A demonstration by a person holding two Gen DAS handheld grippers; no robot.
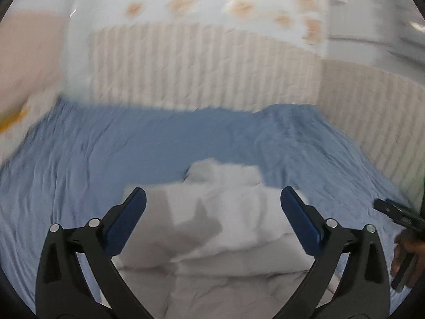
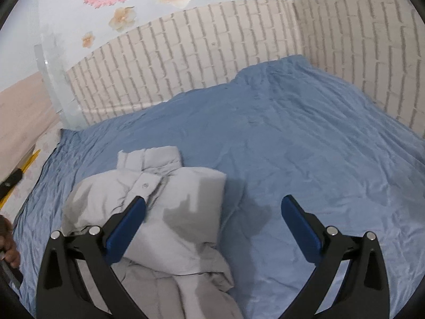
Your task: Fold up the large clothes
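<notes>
Grey puffer jacket (image 2: 170, 207) sits partly folded on the near-left of the blue sheet (image 2: 305, 138). Left gripper (image 1: 212, 207) and right gripper (image 2: 212, 212) both gape wide, apparently holding nothing, though the left view's blurry.

Grey jacket (image 2: 170, 212) on blue sheet (image 2: 305, 138) (cream brick-patterned wall (image 2: 212, 53)).

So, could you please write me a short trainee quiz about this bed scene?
1. True or false: the left tool grips the grey jacket.
2. What colour is the sheet under the jacket?
3. In the right wrist view, the jacket's collar points: A) toward the brick-pattern wall, B) toward the camera.

Key: 1 false, its pads stand wide apart with nothing clamped; the right tool is open too. 2 blue. 3 A.
</notes>
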